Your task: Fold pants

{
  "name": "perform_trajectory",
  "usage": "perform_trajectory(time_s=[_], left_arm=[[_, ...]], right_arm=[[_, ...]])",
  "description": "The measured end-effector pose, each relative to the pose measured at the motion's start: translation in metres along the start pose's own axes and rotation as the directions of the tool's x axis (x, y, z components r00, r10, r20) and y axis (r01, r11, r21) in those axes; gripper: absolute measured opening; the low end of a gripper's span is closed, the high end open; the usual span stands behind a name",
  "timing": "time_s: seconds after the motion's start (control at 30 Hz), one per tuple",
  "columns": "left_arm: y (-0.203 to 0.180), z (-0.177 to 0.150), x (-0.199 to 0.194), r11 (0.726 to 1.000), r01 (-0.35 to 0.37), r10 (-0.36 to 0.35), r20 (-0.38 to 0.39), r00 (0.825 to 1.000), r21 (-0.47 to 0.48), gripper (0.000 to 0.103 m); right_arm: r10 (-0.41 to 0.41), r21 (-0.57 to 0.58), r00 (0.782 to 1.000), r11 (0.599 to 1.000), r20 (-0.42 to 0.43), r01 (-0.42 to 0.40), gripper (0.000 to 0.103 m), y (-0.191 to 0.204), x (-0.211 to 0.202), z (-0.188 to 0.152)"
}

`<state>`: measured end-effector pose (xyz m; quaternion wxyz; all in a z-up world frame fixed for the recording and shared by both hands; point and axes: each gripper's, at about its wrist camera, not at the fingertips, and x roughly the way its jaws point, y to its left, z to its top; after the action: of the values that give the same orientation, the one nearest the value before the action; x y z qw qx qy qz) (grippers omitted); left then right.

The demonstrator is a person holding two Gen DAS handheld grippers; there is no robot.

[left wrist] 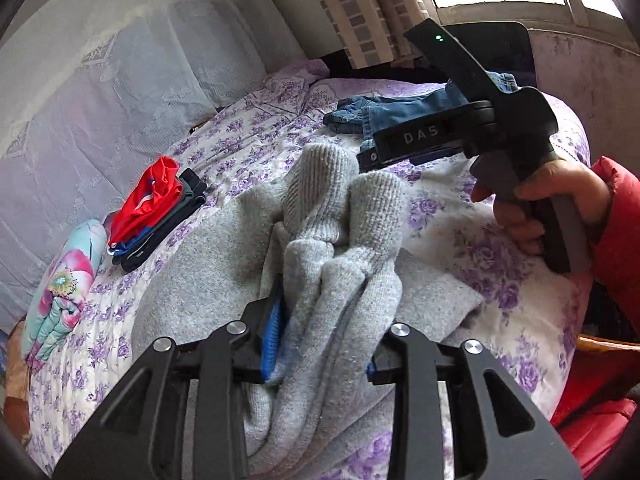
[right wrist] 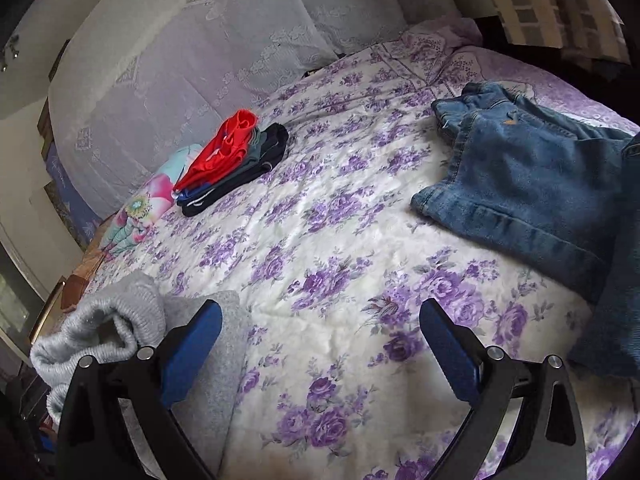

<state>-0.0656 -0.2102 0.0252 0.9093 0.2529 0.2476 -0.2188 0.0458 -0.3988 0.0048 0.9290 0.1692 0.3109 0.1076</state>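
A: Pants first: the grey knit fleece pants (left wrist: 340,240) lie bunched on the near part of the bed, over the white quilt with purple roses (right wrist: 320,240). Both ribbed cuffs point away from the left wrist camera, toward the middle of the bed.

B: And the left gripper (left wrist: 320,344)?

A: It comes in low from the near edge, level with the quilt. Its jaws are partly drawn together, with a thick fold of the grey fabric pinched between the blue pads (left wrist: 272,340). The right-hand pad is mostly hidden by cloth.

B: The right one?

A: In the left wrist view the right gripper (left wrist: 372,156) hangs above the bed on the right side, fingers aimed leftward toward the cuffs. The person's right hand (left wrist: 532,204) is wrapped round the handle, a red padded sleeve (left wrist: 616,220) behind it. From its own camera the jaws stand wide apart with only quilt between the fingers (right wrist: 192,344); nothing is held. The grey pants sit just beside its left finger, at the near left corner of that view.

B: Anything else on the bed?

A: Blue denim jeans (right wrist: 520,184) lie crumpled toward the far right side. A small stack of folded clothes with a red piece on top (right wrist: 228,156) rests near the left edge, touching a rolled floral pastel cloth (right wrist: 148,204). White lace-covered pillows (right wrist: 180,60) run along the left edge.
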Motion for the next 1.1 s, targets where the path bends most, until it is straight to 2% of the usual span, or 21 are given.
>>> perform_trajectory(time_s=[0.1, 0.17, 0.23, 0.3, 0.33, 0.43, 0.5, 0.6, 0.63, 0.67, 0.73, 0.77, 0.8, 0.87, 0.93, 1.0, 1.03, 1.1], left_arm=[[0.028, 0.002, -0.01, 0.985, 0.104, -0.108, -0.021, 0.994, -0.137, 0.062], [0.046, 0.001, -0.019, 0.947, 0.212, -0.217, 0.007, 0.976, -0.24, 0.083], [0.06, -0.002, -0.031, 0.906, 0.286, -0.277, 0.072, 0.958, -0.314, 0.093], [0.067, -0.001, -0.04, 0.895, 0.295, -0.277, 0.102, 0.956, -0.334, 0.093], [0.073, -0.001, -0.044, 0.899, 0.274, -0.251, 0.112, 0.962, -0.341, 0.093], [0.091, -0.001, -0.046, 0.917, 0.127, -0.097, 0.098, 0.991, -0.379, 0.093], [0.109, -0.004, -0.04, 0.901, 0.061, -0.043, 0.053, 0.998, -0.429, 0.093], [0.125, -0.018, -0.026, 0.877, 0.009, -0.021, -0.021, 1.0, -0.481, 0.093], [0.125, -0.024, -0.018, 0.877, -0.002, -0.028, -0.055, 0.998, -0.48, 0.093], [0.123, -0.031, -0.01, 0.883, -0.006, -0.043, -0.094, 0.995, -0.469, 0.093], [0.11, -0.046, 0.01, 0.903, -0.005, -0.075, -0.167, 0.983, -0.431, 0.094], [0.105, -0.055, 0.015, 0.906, -0.008, -0.073, -0.173, 0.982, -0.424, 0.096], [0.102, -0.062, 0.015, 0.899, -0.024, -0.049, -0.155, 0.987, -0.438, 0.098], [0.106, -0.07, 0.015, 0.866, 0.002, -0.079, -0.133, 0.988, -0.501, 0.099], [0.114, -0.071, 0.014, 0.843, 0.038, -0.127, -0.13, 0.983, -0.537, 0.098], [0.121, -0.066, 0.002, 0.83, 0.064, -0.141, -0.097, 0.985, -0.554, 0.098], [0.124, -0.062, -0.007, 0.834, 0.064, -0.122, -0.07, 0.99, -0.548, 0.098], [0.126, -0.05, -0.024, 0.857, 0.043, -0.064, -0.023, 0.998, -0.513, 0.098]], right_arm=[[0.026, -0.023, 0.997, 0.999, 0.078, -0.024, 0.1, 0.011, -0.035, 0.008], [0.066, -0.073, 0.989, 0.996, 0.132, -0.057, 0.1, 0.03, -0.063, 0.012], [0.115, -0.147, 0.98, 0.985, 0.164, -0.091, 0.1, 0.055, -0.085, 0.017], [0.116, -0.232, 0.982, 0.969, 0.152, -0.079, 0.1, 0.084, -0.092, 0.021], [0.1, -0.27, 0.985, 0.961, 0.141, -0.059, 0.1, 0.097, -0.093, 0.023], [0.03, -0.362, 0.995, 0.932, 0.09, 0.005, 0.1, 0.13, -0.078, 0.021], [-0.056, -0.424, 0.997, 0.903, 0.047, 0.071, 0.1, 0.144, -0.063, 0.014], [-0.224, -0.527, 0.974, 0.83, -0.017, 0.182, 0.1, 0.144, -0.035, -0.009], [-0.273, -0.552, 0.961, 0.809, -0.048, 0.202, 0.1, 0.137, -0.025, -0.019], [-0.287, -0.554, 0.955, 0.808, -0.074, 0.2, 0.1, 0.128, -0.019, -0.027], [-0.254, -0.504, 0.961, 0.847, -0.105, 0.169, 0.1, 0.109, -0.017, -0.036], [-0.232, -0.478, 0.965, 0.866, -0.122, 0.147, 0.1, 0.102, -0.017, -0.037], [-0.22, -0.461, 0.965, 0.878, -0.144, 0.131, 0.1, 0.097, -0.016, -0.038], [-0.21, -0.447, 0.965, 0.887, -0.157, 0.12, 0.1, 0.095, -0.015, -0.037], [-0.234, -0.473, 0.961, 0.87, -0.15, 0.138, 0.1, 0.104, -0.016, -0.035], [-0.258, -0.525, 0.961, 0.834, -0.102, 0.168, 0.1, 0.12, -0.024, -0.025], [-0.255, -0.543, 0.965, 0.82, -0.061, 0.182, 0.1, 0.129, -0.032, -0.019], [-0.201, -0.543, 0.98, 0.824, -0.016, 0.16, 0.1, 0.146, -0.044, -0.001]])
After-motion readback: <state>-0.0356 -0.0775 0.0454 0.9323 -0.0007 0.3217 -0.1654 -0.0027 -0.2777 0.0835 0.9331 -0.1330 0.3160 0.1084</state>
